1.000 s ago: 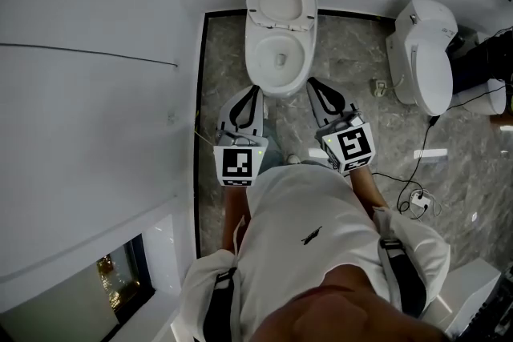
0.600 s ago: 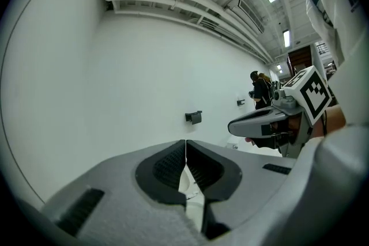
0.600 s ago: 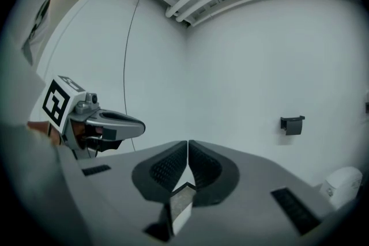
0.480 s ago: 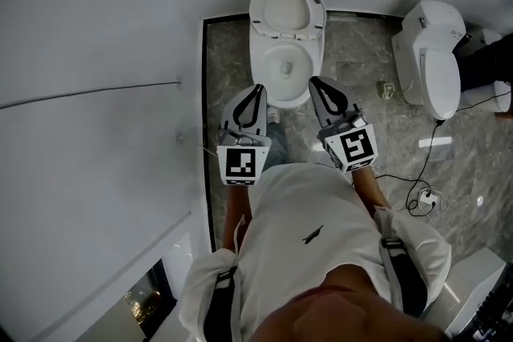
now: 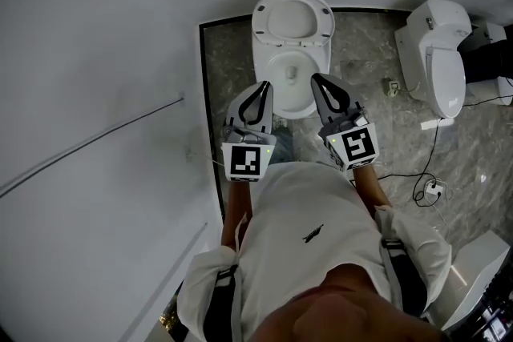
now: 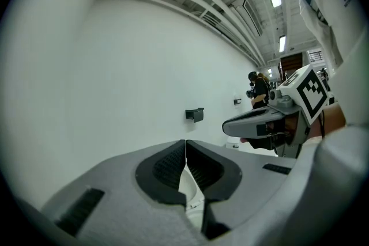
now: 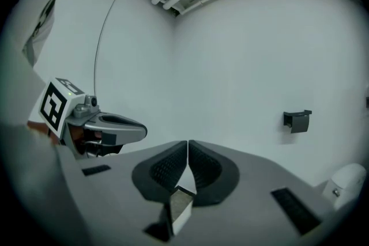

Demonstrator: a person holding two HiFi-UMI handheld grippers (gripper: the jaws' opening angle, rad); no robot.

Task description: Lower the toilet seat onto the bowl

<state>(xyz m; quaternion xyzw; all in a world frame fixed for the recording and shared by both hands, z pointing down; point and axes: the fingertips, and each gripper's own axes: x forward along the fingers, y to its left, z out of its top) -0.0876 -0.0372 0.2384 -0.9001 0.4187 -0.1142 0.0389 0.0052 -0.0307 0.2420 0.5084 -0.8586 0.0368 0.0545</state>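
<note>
In the head view a white toilet stands against the far wall. Its seat (image 5: 292, 18) is raised upright above the open bowl (image 5: 288, 76). My left gripper (image 5: 264, 86) is shut and empty, its tip over the bowl's front left rim. My right gripper (image 5: 316, 78) is also shut and empty, at the bowl's front right rim. Neither touches the seat. In the left gripper view the jaws (image 6: 185, 144) meet in a thin line, with the right gripper (image 6: 271, 121) beside them. In the right gripper view the jaws (image 7: 188, 144) are pressed together, with the left gripper (image 7: 106, 127) off to the left.
A white wall (image 5: 104, 52) runs close along the left. A second white toilet (image 5: 439, 60) stands to the right, with cables and a plug (image 5: 429, 188) on the marble floor (image 5: 369, 92). A black wall fixture (image 6: 195, 114) hangs ahead. A person (image 6: 258, 88) stands far off.
The toilet has come nearer in the head view. Both gripper tips, earlier short of the bowl's front, now overlap its front rim. Both jaws stay shut.
</note>
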